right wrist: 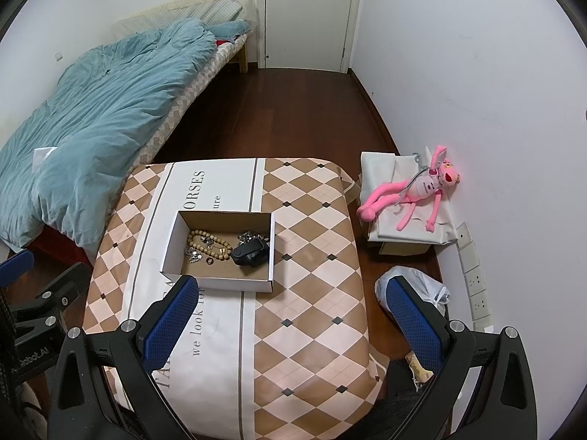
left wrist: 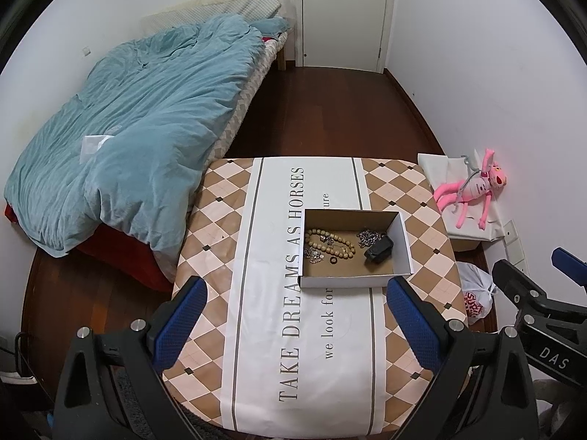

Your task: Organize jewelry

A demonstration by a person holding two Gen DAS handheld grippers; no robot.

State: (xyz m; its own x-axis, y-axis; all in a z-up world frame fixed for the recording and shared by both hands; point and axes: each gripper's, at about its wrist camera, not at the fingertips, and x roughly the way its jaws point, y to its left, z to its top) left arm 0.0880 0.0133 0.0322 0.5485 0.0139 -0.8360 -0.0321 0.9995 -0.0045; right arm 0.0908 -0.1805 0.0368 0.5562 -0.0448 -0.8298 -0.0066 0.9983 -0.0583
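My left gripper [left wrist: 295,311]: black frame, blue pads with a fine dimpled grid; jaws spread wide, nothing between them, hovering above the near half of the tabletop [left wrist: 403,333]. My right gripper [right wrist: 291,313]: same build, jaws equally wide and bare, with its left pad over the near wall of the box and its right pad out past the tabletop's right edge.

Tabletop: smooth printed cloth, tan and cream diamonds with small dark squares, a white central band carrying grey lettering; corners rounded, cloth draping over the edges.

Cardboard box [left wrist: 403,242]: shallow, rectangular, open-topped, white outside and brown inside, sitting on the white band toward the middle of the tabletop. Bare cloth on all sides of it, widest on the near side.

Contents, all on the box floor:
- wooden bead strand [left wrist: 332,244], round tan beads in a loop, left half;
- silvery metal pieces [left wrist: 314,255], a small glittering cluster touching the strand's near left;
- small dark ring [left wrist: 333,260], just beside the beads;
- silver chain [left wrist: 367,236], bunched, right of the beads;
- black clip-shaped object [left wrist: 379,248], matte, against the chain near the right wall.

Surroundings: bed [left wrist: 146,139] with a rumpled teal quilt close along the tabletop's left edge; dark wood floor beyond; pink plush toy [right wrist: 414,192] lying on a cloth-covered carton by the right wall; white plastic bag [right wrist: 425,286] on the floor below it.
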